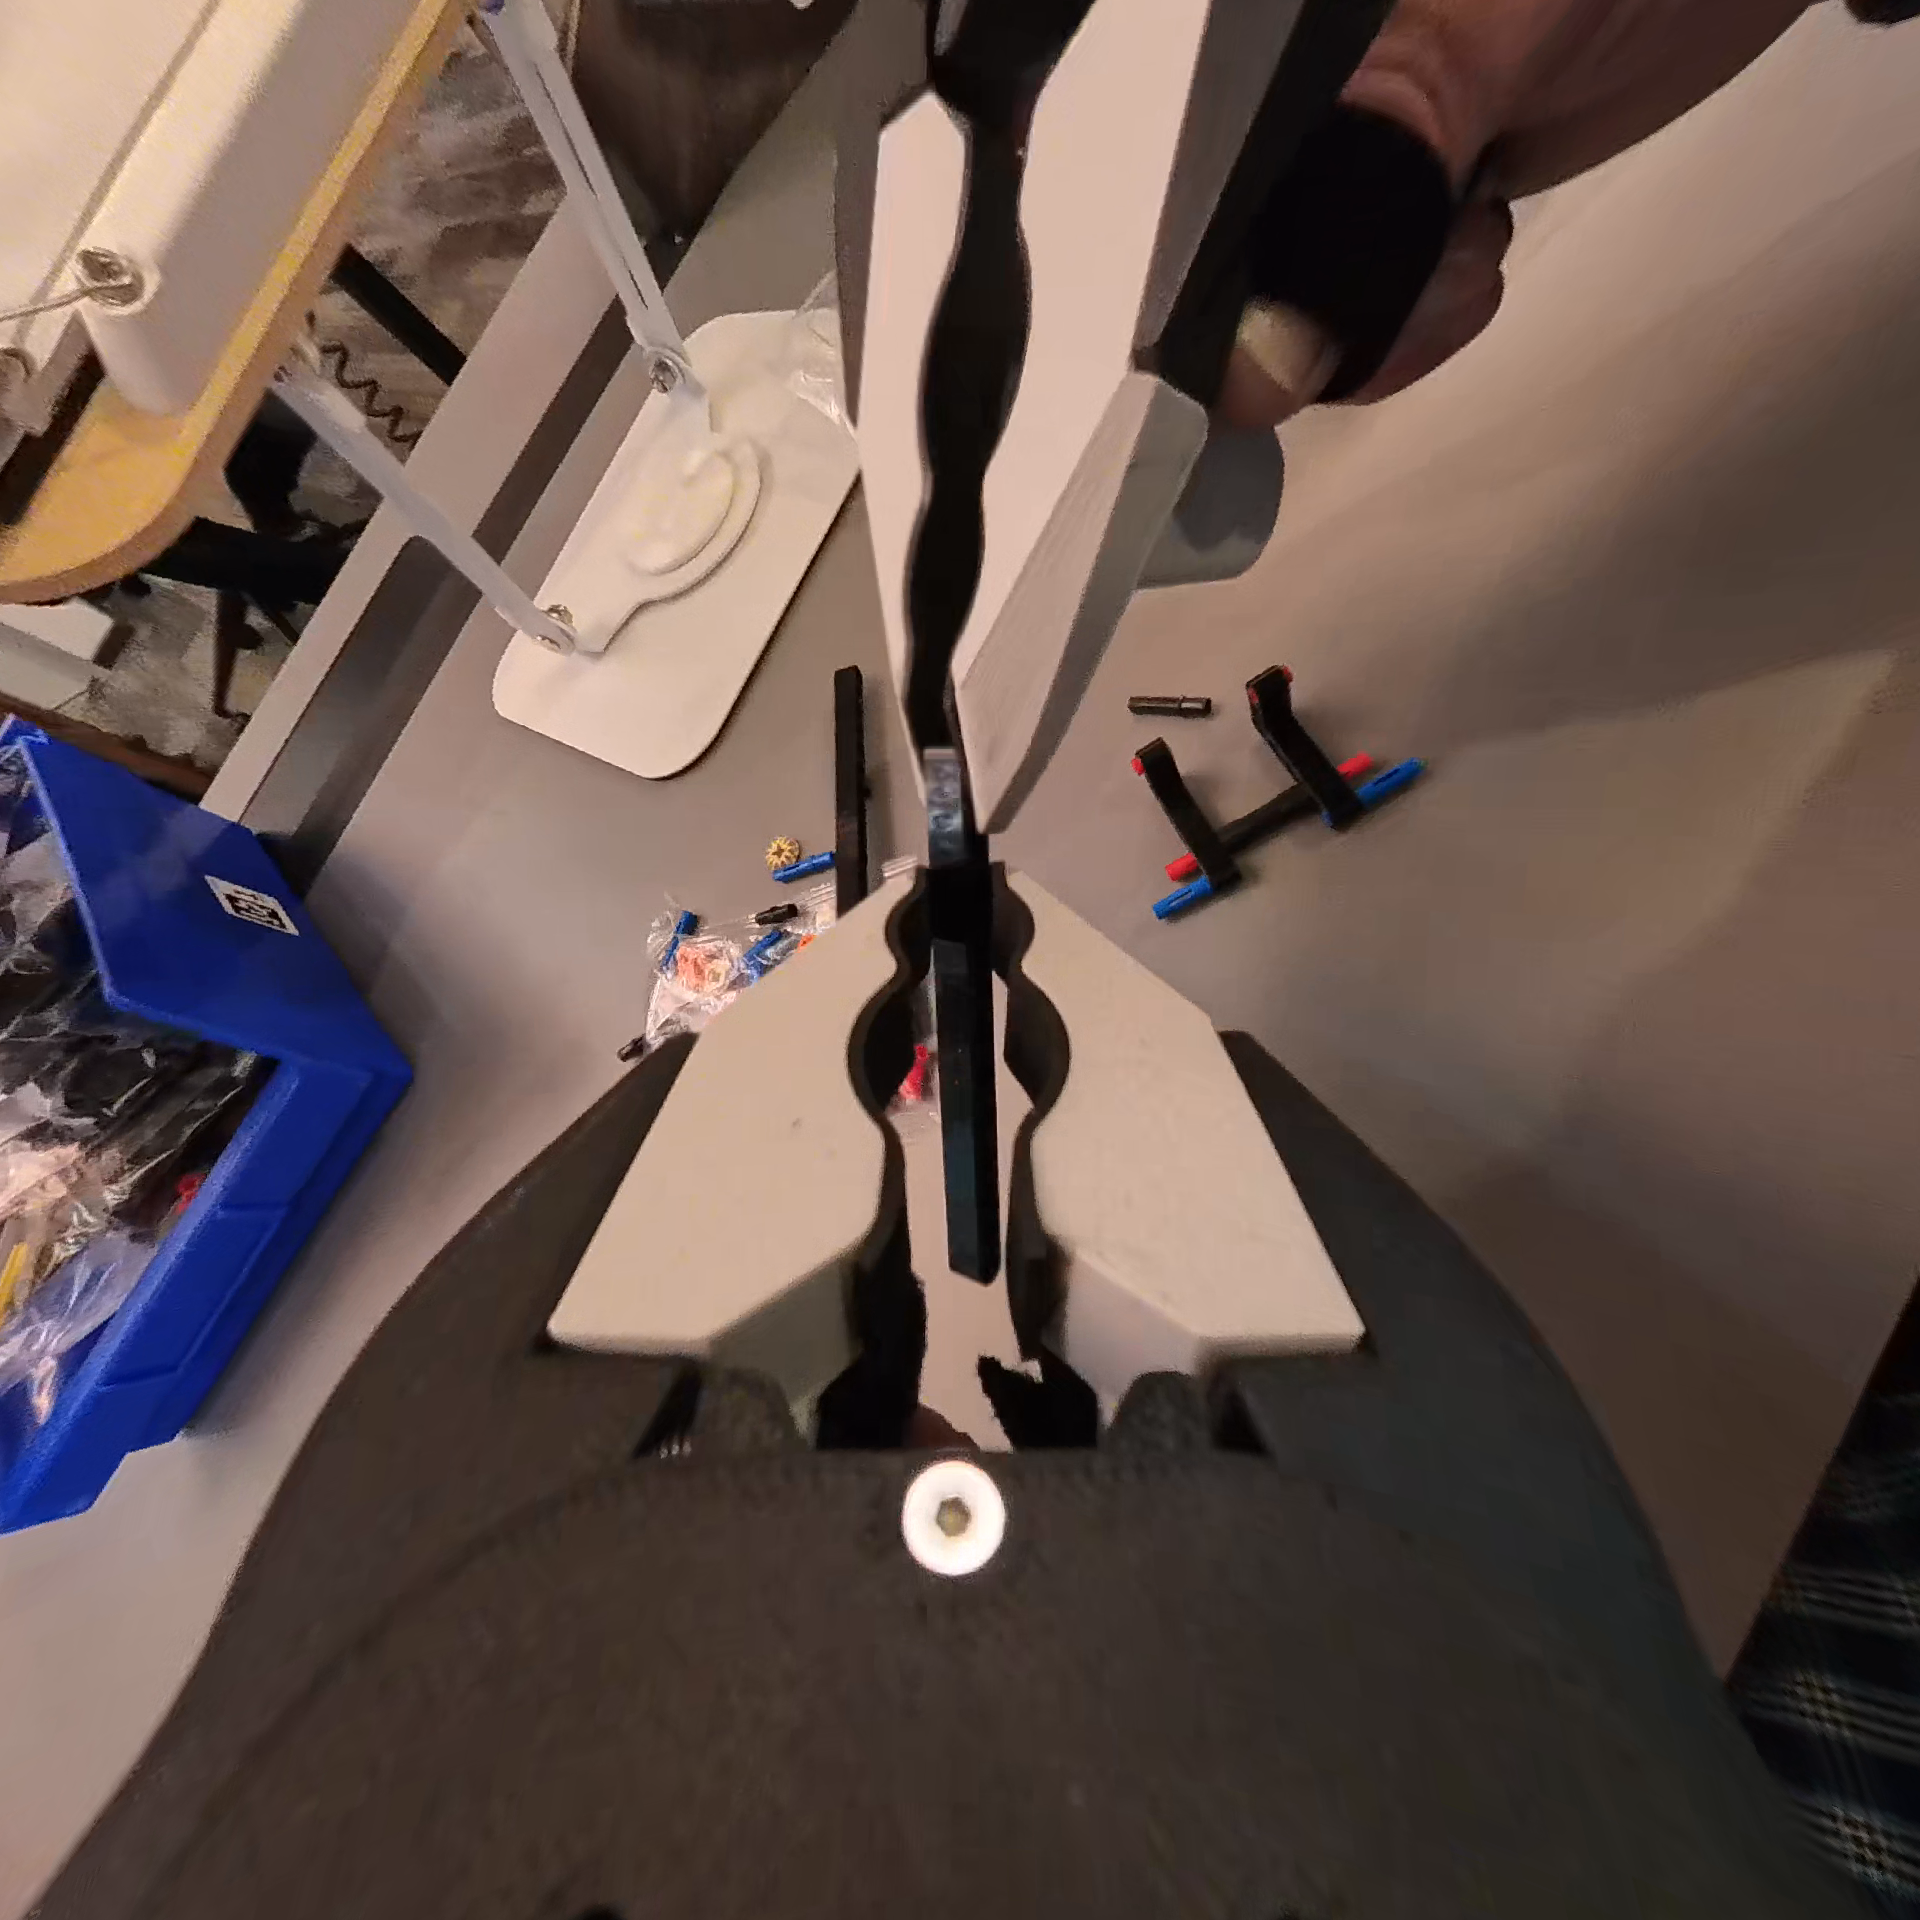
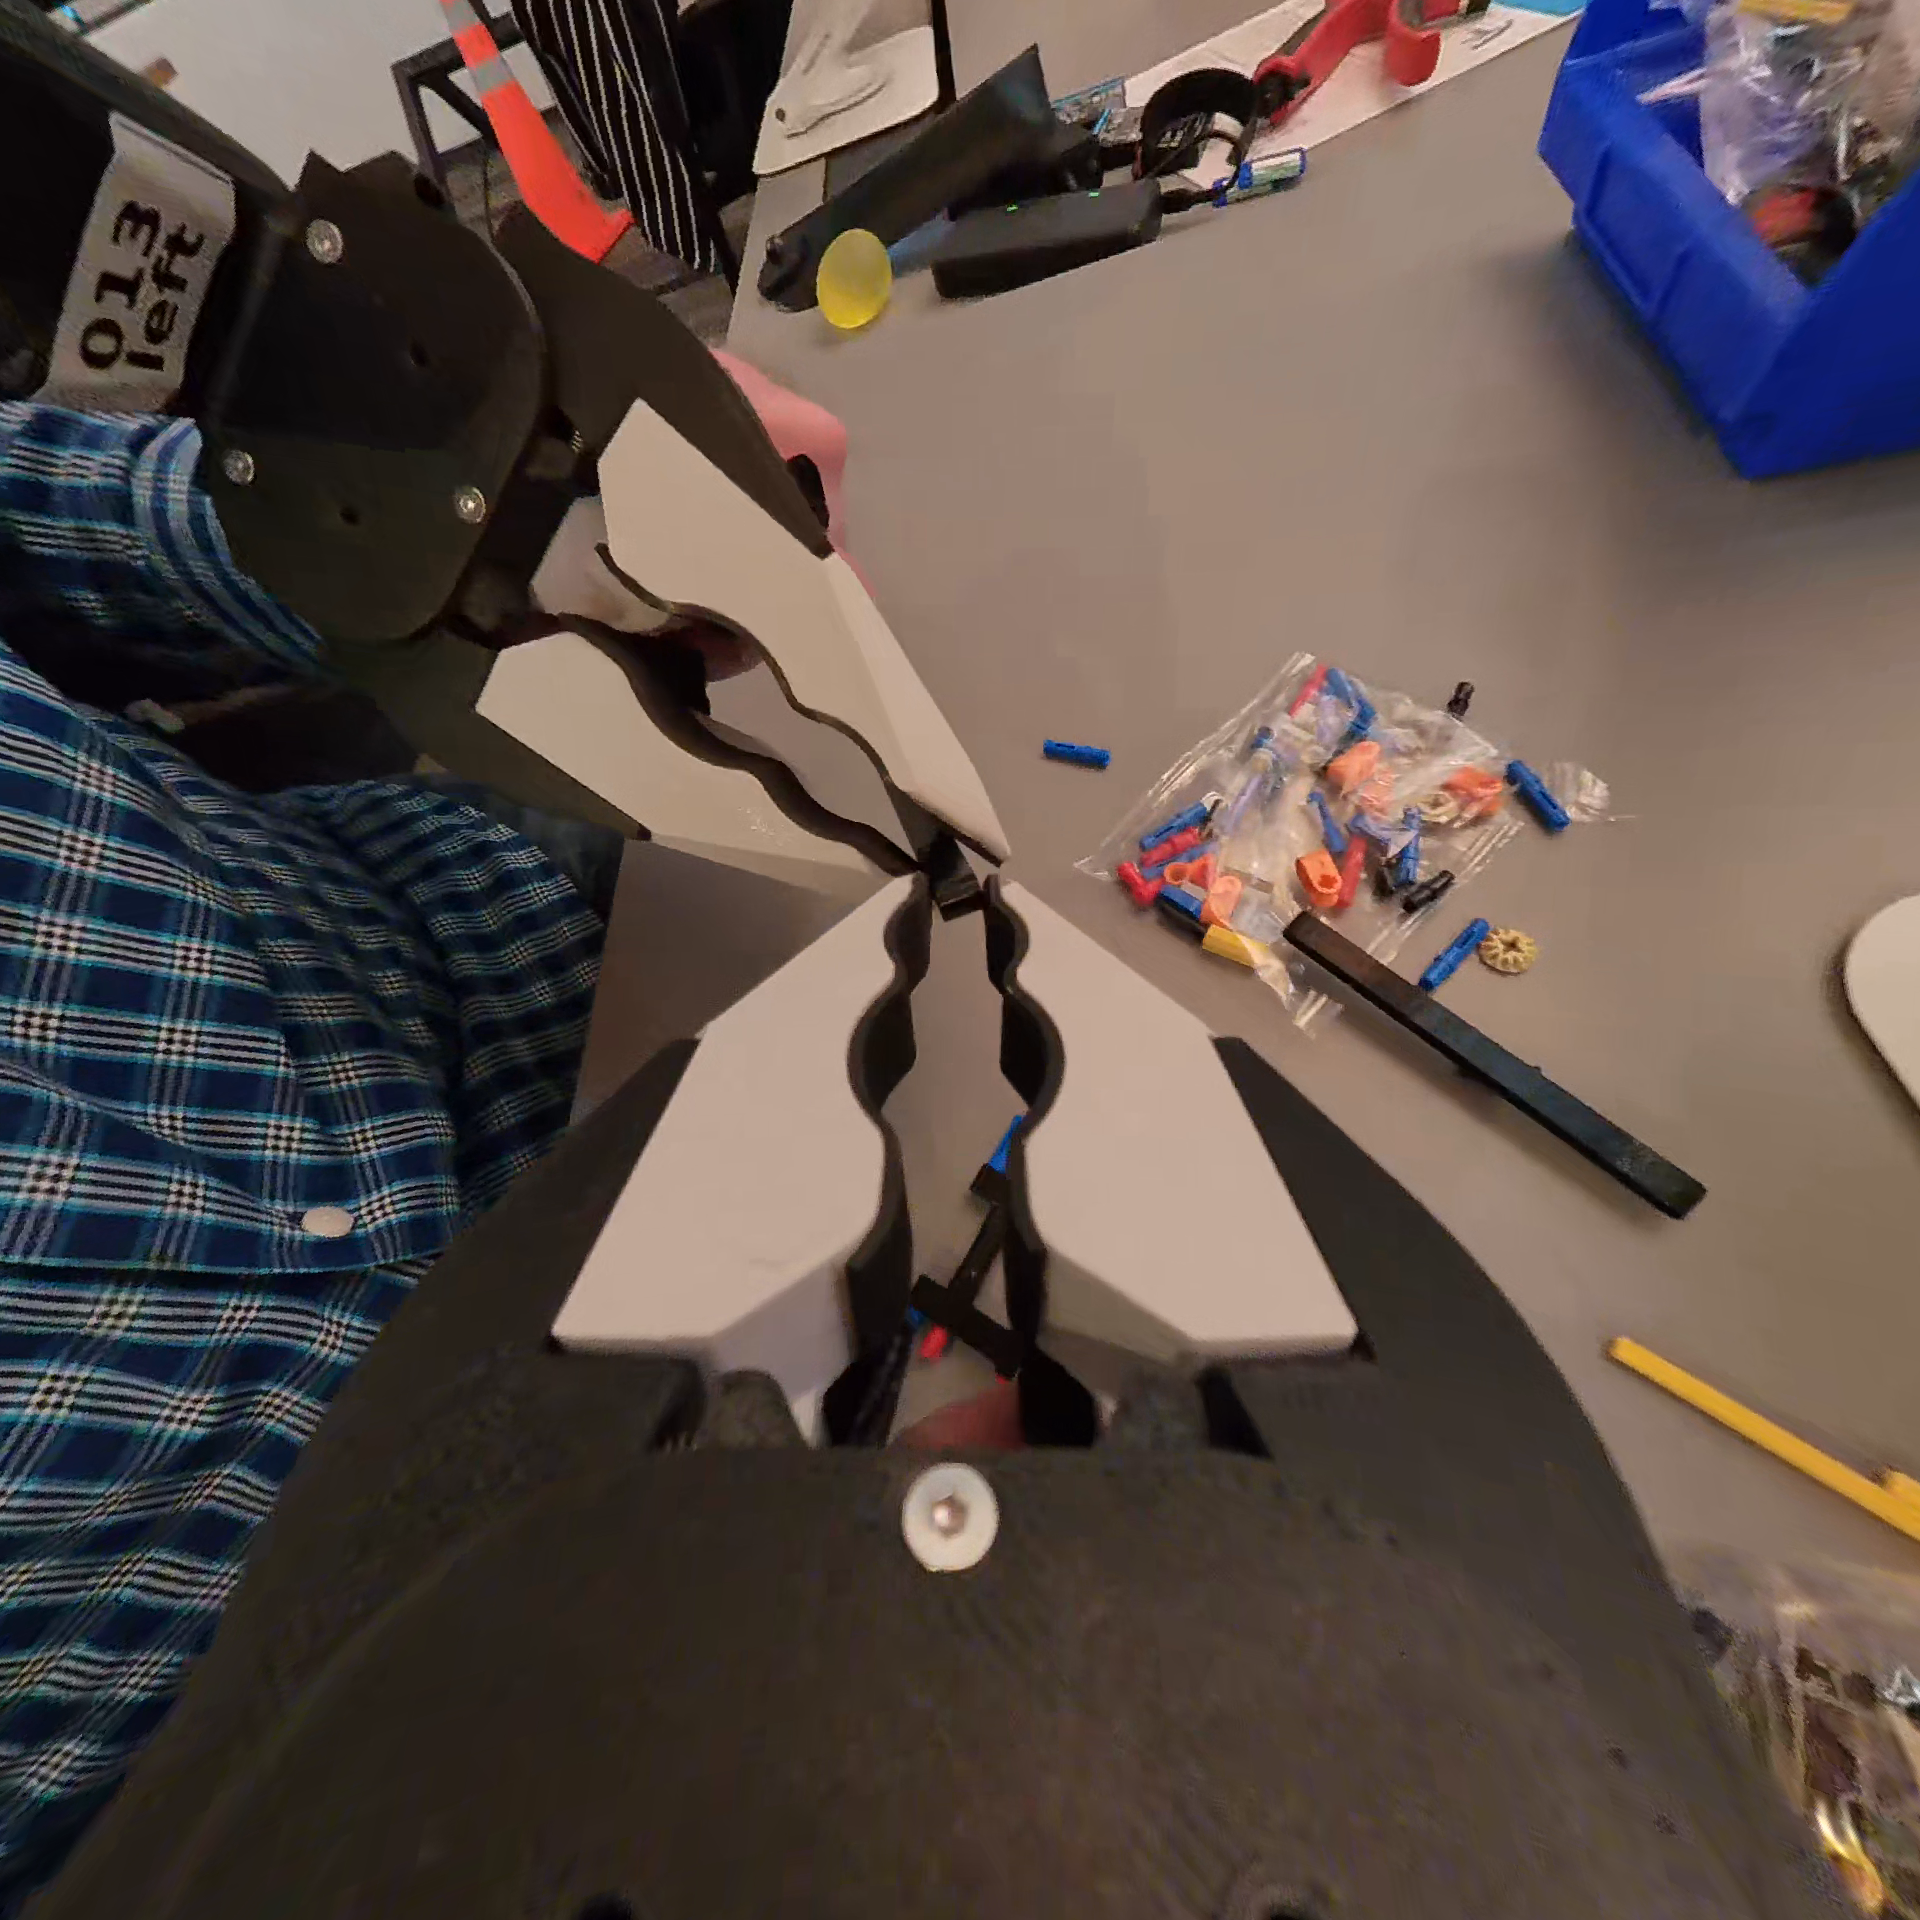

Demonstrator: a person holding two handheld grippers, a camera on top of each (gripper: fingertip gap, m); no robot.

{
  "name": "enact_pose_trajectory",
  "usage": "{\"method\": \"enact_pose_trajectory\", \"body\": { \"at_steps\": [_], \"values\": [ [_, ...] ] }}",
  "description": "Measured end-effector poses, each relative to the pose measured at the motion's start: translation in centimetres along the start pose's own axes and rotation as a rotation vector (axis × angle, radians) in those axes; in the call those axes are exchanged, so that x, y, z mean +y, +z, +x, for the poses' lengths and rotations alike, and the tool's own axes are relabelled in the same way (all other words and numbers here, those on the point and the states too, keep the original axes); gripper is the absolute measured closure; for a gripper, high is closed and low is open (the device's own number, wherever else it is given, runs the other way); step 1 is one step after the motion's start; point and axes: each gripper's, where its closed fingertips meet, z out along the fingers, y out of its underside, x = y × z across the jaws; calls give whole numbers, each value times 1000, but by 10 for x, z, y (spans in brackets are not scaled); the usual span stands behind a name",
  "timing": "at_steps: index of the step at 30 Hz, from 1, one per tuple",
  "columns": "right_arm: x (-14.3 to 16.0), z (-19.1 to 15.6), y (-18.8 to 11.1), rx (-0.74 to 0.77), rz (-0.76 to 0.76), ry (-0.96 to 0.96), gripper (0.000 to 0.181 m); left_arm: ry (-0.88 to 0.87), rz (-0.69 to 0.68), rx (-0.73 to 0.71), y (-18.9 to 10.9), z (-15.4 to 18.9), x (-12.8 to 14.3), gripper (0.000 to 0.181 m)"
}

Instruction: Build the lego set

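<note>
— Progress looks early to us. On the table (image 1: 1558, 1039) we see one small finished piece: a black frame with red and blue pins (image 1: 1262, 795), standing well apart from the loose parts.

— And what are we holding?

— Our left gripper (image 1: 961, 904) has its jaws pressed onto a long black beam (image 1: 968, 1091), which runs back between the fingers. Our right gripper (image 2: 951, 883) comes in tip to tip with it, jaws nearly together and pinching the beam's far end (image 2: 954, 883), as far as we can tell; the contact is tiny in the right wrist view.

— So are we joining something?

— We judge that we are passing or steadying the beam in the air, not yet fitting it to the frame.

— What is left?

— Most of it, we think. A clear bag of pins and connectors (image 2: 1340, 821) lies open-looking on the table, with a second black beam (image 2: 1486, 1060) partly over it, a tan gear (image 2: 1507, 951) and stray blue pins (image 2: 1075, 753) beside. A yellow beam (image 2: 1756, 1439) lies nearer us, and the blue bin (image 2: 1704, 301) holds more bagged parts, untouched.
</note>
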Motion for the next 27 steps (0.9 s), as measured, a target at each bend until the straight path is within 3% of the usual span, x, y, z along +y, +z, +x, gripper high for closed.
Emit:
{"method": "enact_pose_trajectory", "body": {
  "at_steps": [10,18,27],
  "values": [
    [-9,-11,7,-93,4,32,159,-73,87,-9,-9,-11,-1,174],
    [-15,-6,12,-86,20,44,178,-84,141,-12,-13,-15,-2,174],
    [-18,-2,16,-80,30,29,181,-109,161,-21,-12,-21,1,173]
  ]
}}
